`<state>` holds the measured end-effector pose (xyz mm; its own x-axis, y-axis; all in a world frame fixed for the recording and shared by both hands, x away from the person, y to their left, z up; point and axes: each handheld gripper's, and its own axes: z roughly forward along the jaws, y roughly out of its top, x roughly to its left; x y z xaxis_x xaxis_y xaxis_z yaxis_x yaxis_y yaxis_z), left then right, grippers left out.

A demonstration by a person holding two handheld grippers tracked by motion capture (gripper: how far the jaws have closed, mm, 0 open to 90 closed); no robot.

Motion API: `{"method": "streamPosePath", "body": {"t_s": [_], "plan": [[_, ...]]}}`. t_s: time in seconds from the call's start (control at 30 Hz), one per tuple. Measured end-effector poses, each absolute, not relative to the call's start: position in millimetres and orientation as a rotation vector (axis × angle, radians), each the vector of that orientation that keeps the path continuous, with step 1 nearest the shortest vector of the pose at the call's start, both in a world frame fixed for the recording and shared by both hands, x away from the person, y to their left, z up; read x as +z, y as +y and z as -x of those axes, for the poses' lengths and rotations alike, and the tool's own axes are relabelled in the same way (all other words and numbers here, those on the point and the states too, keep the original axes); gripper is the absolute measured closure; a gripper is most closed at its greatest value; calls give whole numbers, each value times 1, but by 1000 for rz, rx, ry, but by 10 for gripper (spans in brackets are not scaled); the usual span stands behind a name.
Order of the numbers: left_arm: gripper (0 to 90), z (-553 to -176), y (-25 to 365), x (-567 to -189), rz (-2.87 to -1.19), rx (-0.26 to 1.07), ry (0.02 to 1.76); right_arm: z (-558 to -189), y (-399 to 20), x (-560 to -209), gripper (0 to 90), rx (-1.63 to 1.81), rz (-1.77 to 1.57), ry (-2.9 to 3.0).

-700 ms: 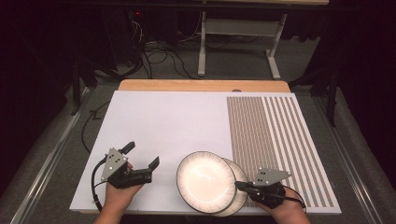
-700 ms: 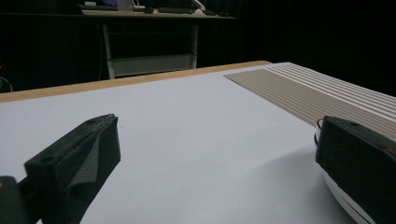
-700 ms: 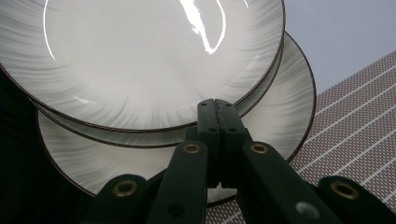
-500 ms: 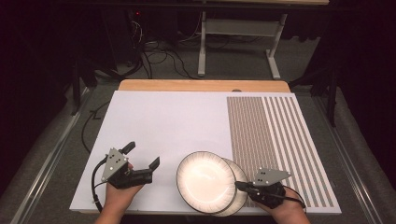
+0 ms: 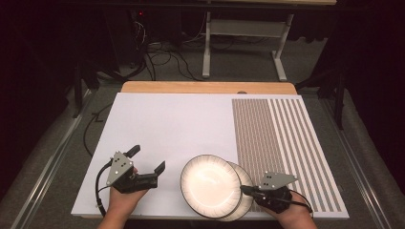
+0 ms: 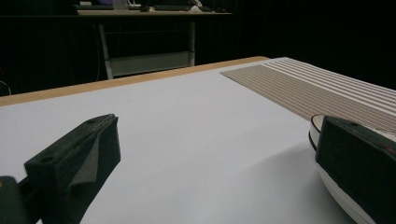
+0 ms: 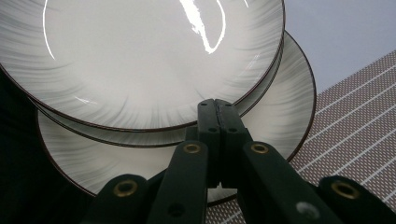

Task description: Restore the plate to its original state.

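The right gripper (image 5: 244,189), jaws pressed together with nothing between them, touches the lower plate (image 5: 242,202) beneath the upper plate (image 5: 210,185); striped mat (image 5: 282,143) beyond. The left gripper (image 5: 147,159) gapes wide, holding nothing, plates beside it.

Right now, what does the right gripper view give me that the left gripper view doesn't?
Right gripper view alone: the right gripper with its jaws pressed shut, tips over the rim of the lower plate, pointing under the edge of the upper plate that lies offset on top; I cannot tell whether they touch.

Left gripper view alone: the left gripper with jaws wide open and nothing between them, bare white mat ahead, the wooden table edge beyond.

Both: the plate stack and the striped mat section.
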<state>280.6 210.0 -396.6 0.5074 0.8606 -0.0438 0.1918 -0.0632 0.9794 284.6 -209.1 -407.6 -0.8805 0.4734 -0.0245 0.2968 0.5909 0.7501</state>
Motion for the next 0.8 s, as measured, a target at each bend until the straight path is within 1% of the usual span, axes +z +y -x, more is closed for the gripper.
{"method": "streamPosePath", "body": {"t_s": [0.8], "plan": [[5,-280,211,-396,-1558,711,934,-284,-209,-407,900,1158,-634,2598]]}}
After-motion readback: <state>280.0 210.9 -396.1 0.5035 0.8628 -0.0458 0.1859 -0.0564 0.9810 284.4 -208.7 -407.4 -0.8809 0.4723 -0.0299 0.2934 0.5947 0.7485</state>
